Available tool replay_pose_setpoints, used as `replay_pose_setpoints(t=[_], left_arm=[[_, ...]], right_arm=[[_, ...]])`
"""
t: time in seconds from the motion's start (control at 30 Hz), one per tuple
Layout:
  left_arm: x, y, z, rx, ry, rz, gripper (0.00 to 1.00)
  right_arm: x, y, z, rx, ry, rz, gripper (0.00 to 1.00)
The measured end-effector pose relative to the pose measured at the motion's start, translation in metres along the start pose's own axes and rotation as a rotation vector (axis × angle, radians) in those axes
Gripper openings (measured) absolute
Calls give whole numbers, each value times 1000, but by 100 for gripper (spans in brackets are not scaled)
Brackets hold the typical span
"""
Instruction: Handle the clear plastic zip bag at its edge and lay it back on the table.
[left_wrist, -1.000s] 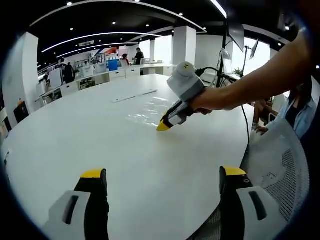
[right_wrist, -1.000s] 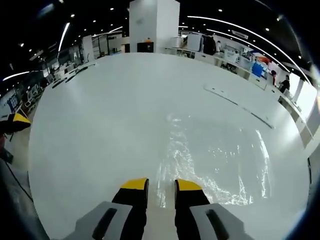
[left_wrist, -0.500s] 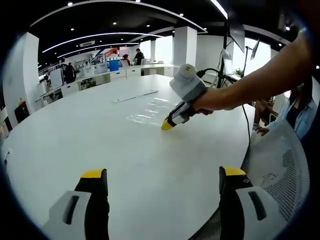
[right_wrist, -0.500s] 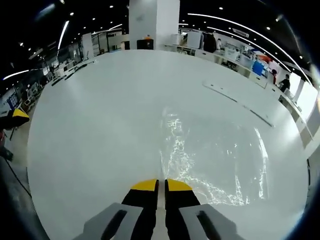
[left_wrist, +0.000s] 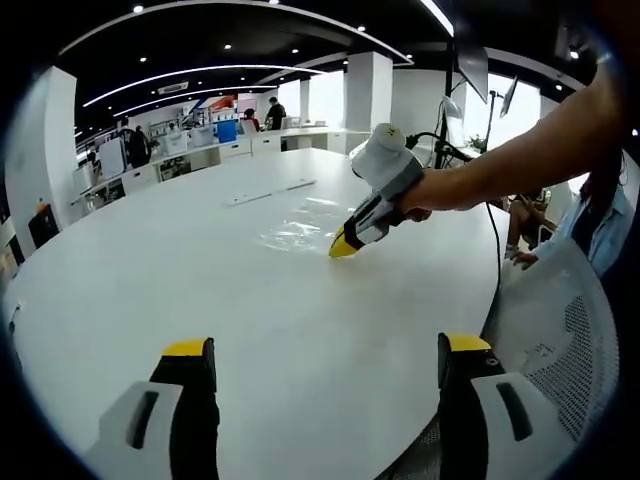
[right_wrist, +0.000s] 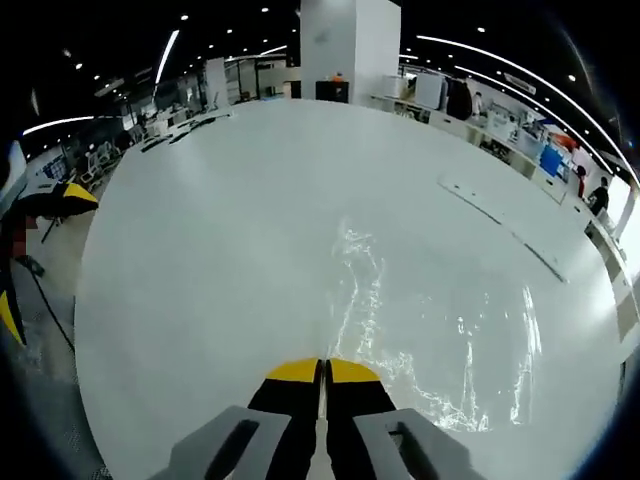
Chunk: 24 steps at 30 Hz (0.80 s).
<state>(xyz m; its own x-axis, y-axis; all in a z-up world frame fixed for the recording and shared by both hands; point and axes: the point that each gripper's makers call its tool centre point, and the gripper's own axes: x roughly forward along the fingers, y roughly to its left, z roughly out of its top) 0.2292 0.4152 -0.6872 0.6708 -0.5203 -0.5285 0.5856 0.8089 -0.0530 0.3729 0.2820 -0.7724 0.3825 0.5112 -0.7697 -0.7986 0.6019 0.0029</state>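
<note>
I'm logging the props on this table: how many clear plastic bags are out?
1. A single clear zip bag lies on the white table, its near edge pinched by the right hand-held gripper; the left gripper view shows the same bag. No others visible.

bag (right_wrist: 430, 330): clear glossy crinkled plastic | table (right_wrist: 230, 230): smooth white | chair (left_wrist: 560, 330): mesh

Zip bag (right_wrist: 430, 330) flat on table (right_wrist: 200, 250), right gripper (right_wrist: 322, 371) at its near edge (left gripper (left_wrist: 325, 350) well apart)
</note>
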Motion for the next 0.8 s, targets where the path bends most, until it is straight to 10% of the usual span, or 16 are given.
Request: replay_pose_setpoints(t=[0.8], left_arm=[[0,-9,1,18,8,-15,89]], right_arm=[[-38,12,-8,-146,-40,116,0]])
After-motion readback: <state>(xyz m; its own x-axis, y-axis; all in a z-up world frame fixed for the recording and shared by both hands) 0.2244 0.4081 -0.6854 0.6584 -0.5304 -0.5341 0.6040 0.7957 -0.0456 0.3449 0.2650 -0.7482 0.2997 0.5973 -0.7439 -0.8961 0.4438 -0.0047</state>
